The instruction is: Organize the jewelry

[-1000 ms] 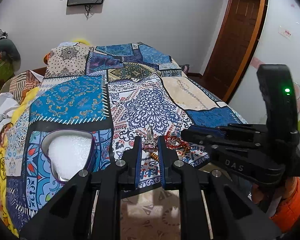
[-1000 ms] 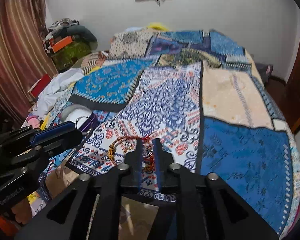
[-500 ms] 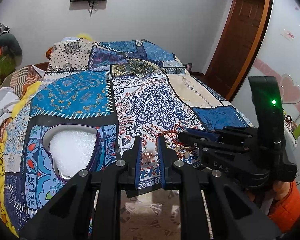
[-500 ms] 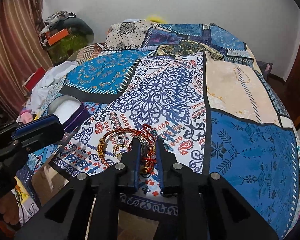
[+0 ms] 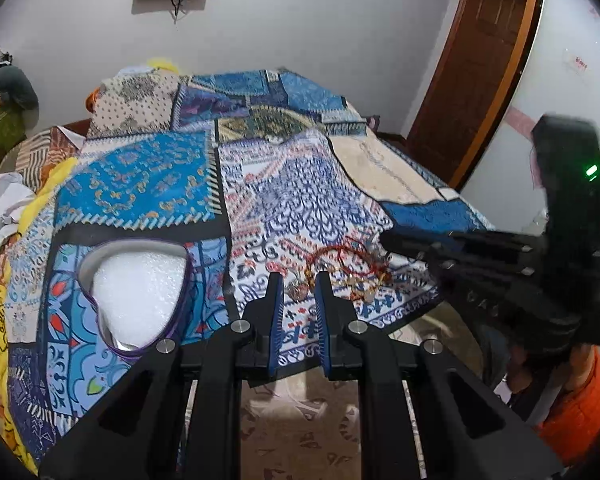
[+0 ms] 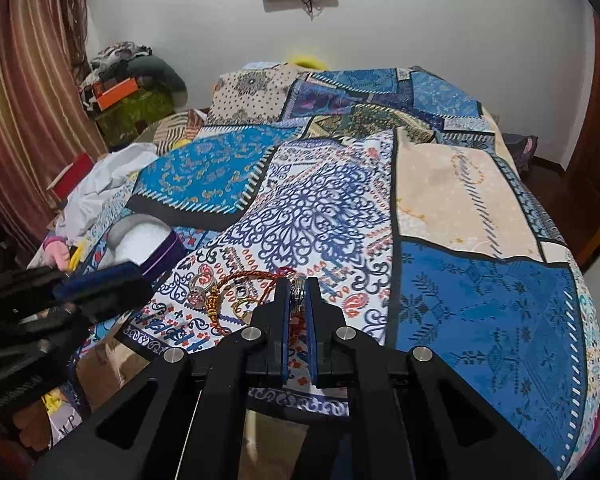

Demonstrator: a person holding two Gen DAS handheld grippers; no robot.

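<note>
While the left tongs [image 5: 298, 294] hover released above a small trinket [image 5: 298, 290], the purple heart-shaped box [image 5: 134, 292] at near left on the bed [image 5: 140, 176] shows only white lining. Seen from the right, the right tongs [image 6: 299, 294] clench a silvery piece [image 6: 299, 292] at the jewelry pile [image 6: 236, 296]; sorting looks barely begun.

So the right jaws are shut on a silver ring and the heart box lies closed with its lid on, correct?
Not quite. The right gripper is shut on the ring, but the left wrist view shows the heart box open, its white foam showing and no lid on it.
</note>
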